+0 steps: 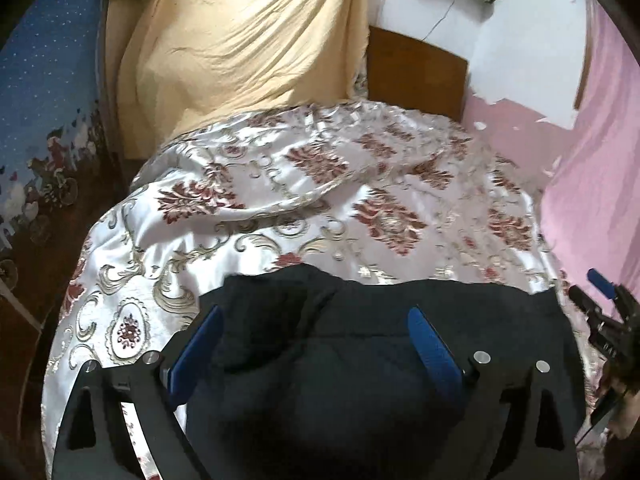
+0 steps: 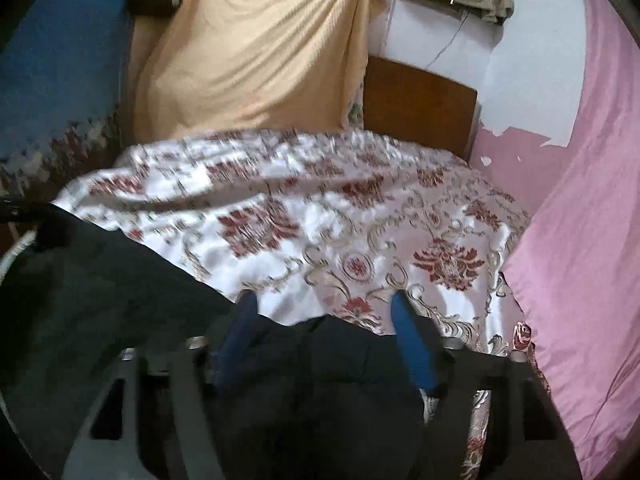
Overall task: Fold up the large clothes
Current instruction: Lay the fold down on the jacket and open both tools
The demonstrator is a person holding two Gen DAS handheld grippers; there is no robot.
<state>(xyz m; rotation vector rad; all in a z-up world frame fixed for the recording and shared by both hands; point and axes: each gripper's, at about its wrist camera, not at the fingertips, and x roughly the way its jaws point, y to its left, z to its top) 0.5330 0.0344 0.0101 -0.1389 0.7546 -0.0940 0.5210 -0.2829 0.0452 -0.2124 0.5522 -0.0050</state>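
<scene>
On the bed, a dark garment [image 1: 360, 340] lies over a satin bedspread [image 1: 280, 200] patterned in red and gold; a blue curtain [image 1: 44, 92] hangs at far left, a yellow cloth [image 1: 248, 40] drapes behind the bed, a wooden headboard [image 1: 416, 72] stands past it, and a pink sheet [image 1: 600, 160] borders the right side.

Left: the left gripper [image 1: 316, 348] hovers low over the garment's near portion. Its blue fingers [image 1: 200, 344] stand wide apart, dark fabric bulging up between them but not pinched. The garment's far edge runs straight across the bedspread just beyond the fingertips.

Right: the right gripper [image 2: 324, 340] sits at the garment's [image 2: 120, 300] right-hand end, where the cloth meets bare bedspread [image 2: 360, 216]. Its fingers [image 2: 412, 344] also stand apart, with a bunched fold lying between them; this view is motion-blurred, so whether the pads already touch cloth cannot be told. In the left view the right tool shows at the frame edge, well apart from the left one.

Step in hand, as judged: positioning both tools on opposite ends of the garment ahead of a grasp. The next move calls for closing each pair of fingers on a single edge layer, not the bedspread beneath, then lifting both ends level to carry one half over the other.
</scene>
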